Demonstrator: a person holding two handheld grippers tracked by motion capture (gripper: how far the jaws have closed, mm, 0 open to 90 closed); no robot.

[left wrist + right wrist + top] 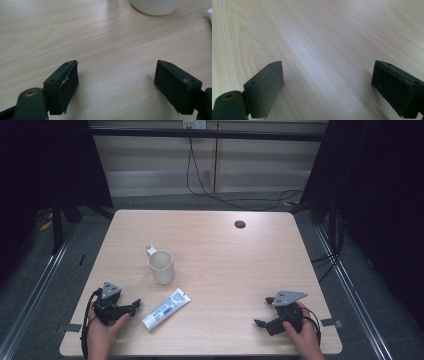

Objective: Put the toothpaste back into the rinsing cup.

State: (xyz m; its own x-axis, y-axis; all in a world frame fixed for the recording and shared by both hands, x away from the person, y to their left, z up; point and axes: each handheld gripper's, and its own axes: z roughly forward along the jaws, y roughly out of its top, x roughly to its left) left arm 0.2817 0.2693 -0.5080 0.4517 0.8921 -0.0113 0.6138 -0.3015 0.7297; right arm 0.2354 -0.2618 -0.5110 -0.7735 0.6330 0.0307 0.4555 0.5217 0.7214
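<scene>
The tabletop [215, 245] carries a cream mug [162, 266] left of its middle, and a white tube [166, 309] lies flat towards the near edge, just beside the left gripper [134, 306]. Both jaws are spread wide and empty; the right gripper [264, 312] rests near the near right corner. The mug could be tipped by a wide swing, and the flat tube may be pushed aside rather than gripped.

Light wooden table [225, 255]; white mug [162, 265], toothpaste tube [165, 309] lying flat
</scene>
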